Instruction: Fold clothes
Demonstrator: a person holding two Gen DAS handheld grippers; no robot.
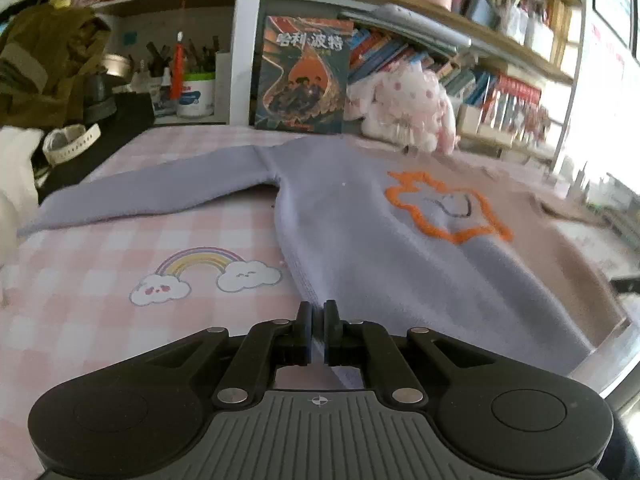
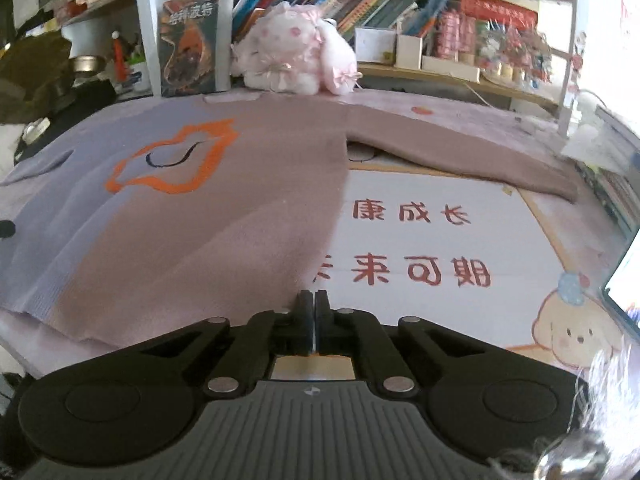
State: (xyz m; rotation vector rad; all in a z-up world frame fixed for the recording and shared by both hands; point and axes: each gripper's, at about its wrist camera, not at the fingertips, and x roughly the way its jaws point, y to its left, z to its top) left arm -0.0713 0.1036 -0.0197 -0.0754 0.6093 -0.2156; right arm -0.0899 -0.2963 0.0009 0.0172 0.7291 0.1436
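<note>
Both grippers low at the near hem of a sweater spread flat on the table.

The left gripper pinches the hem's lilac corner; the right gripper is closed at the tan corner, grip unclear. The sweater lies sleeves outstretched, half lilac, half tan, with an orange outline on the chest.

The book standing against the shelf carries the title 哈利·波特 in pale characters across the top of its cover. The mat on the surface shows two rows of red-brown characters: 康成长 in the upper row and 未来可期 in the lower, its first character partly hidden under the sweater. Spines of the shelved books are too blurred to read.
</note>
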